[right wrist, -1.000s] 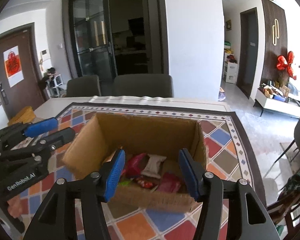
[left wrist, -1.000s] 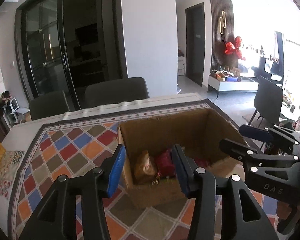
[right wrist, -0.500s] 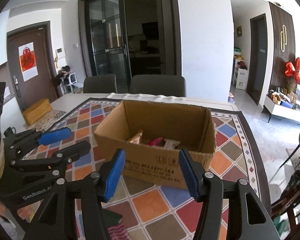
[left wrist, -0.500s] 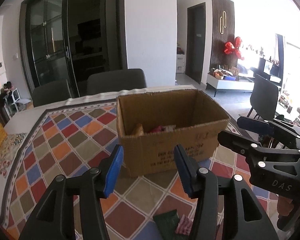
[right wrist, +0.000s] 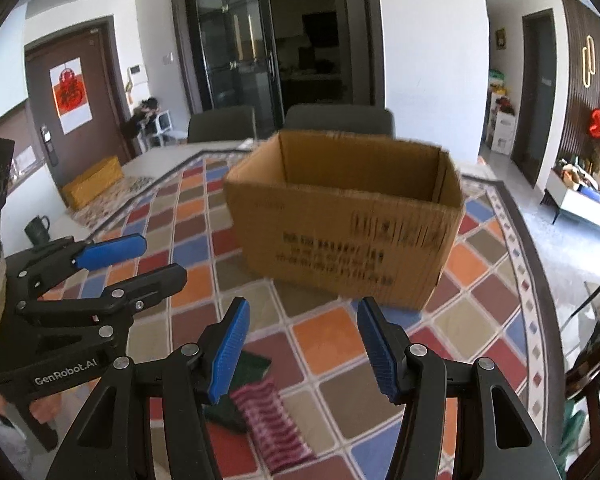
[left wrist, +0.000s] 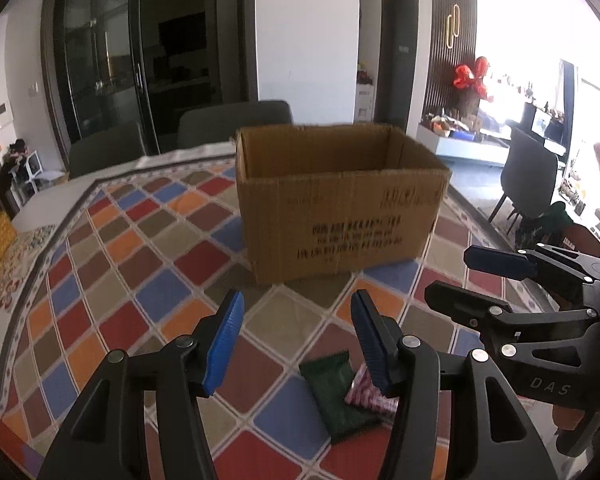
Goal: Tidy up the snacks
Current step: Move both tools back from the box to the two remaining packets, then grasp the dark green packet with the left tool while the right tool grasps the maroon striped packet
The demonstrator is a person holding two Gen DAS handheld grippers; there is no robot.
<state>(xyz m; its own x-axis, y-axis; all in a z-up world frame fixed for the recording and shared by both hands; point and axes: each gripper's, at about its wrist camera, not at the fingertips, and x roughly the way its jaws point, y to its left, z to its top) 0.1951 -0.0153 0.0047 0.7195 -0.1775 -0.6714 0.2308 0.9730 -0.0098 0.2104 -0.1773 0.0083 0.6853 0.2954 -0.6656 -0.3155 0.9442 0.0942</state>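
An open cardboard box (left wrist: 340,220) (right wrist: 340,232) stands on the checked tablecloth (left wrist: 140,280); its contents are hidden behind the near wall. In front of it lie a dark green snack packet (left wrist: 336,392) (right wrist: 254,362) and a pink striped packet (left wrist: 366,394) (right wrist: 272,424), side by side and touching. My left gripper (left wrist: 296,300) (right wrist: 164,256) hovers just above and short of them, its jaws opening with nothing between them. My right gripper (right wrist: 303,308) (left wrist: 448,274) hangs open and empty close beside it, over the same packets.
Two dark chairs (right wrist: 340,120) stand behind the table's far edge. A yellow box (right wrist: 94,180) and a dark mug (right wrist: 36,228) sit at the left end. Another chair (left wrist: 532,184) stands off the table's right side.
Both grippers have drawn back from above the box and sunk toward the table. The box's inside has dropped out of sight, and the two packets have come into view. The left jaws have widened slightly.
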